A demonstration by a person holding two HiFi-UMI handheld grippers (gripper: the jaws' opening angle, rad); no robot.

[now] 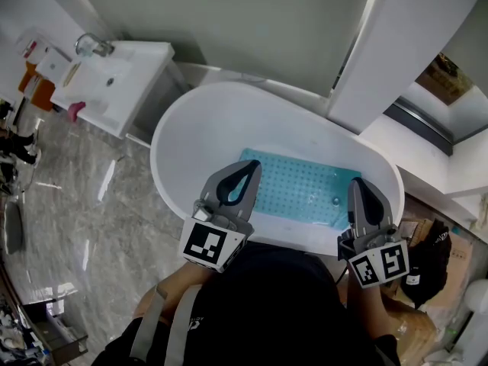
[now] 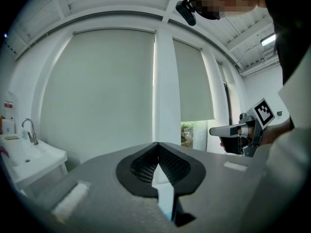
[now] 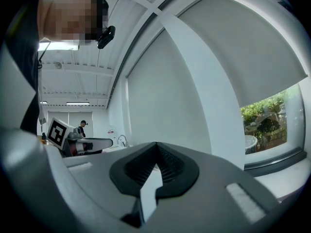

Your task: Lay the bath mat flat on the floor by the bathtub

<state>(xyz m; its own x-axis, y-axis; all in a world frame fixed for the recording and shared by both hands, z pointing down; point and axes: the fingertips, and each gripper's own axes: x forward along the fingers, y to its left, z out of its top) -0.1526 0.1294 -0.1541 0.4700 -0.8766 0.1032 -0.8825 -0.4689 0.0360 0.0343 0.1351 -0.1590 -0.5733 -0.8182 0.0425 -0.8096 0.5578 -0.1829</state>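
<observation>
**Mat in the tub, both grippers shut and empty above its near edge**

The turquoise bath mat (image 1: 297,183) lies spread on the bottom of the white bathtub (image 1: 164,139), its studded face up and its long side running along the tub. It sits toward the near half of the basin, close under the rim nearest you.

Your left gripper (image 1: 250,166) hangs over the near rim. In the head view its tips fall on the mat's near left corner. Your right gripper (image 1: 357,183) is at the mat's near right end, with its tips at the mat's edge. The head view doesn't show how far above the mat either one is, and neither is seen touching it. The two are well apart, with most of the mat's length between them.

In the left gripper view the jaws are closed together with nothing between them. They point roughly level at a pale roller blind (image 2: 102,91) across the tub. The right gripper view shows the same: jaws together, nothing held, facing the blinds and a white pillar (image 3: 209,96).

The grey marbled floor (image 1: 84,212) lies to the left of the tub. Beyond it, a white washbasin (image 1: 126,78) with a tap (image 1: 91,46) stands near the tub's far left end.
</observation>
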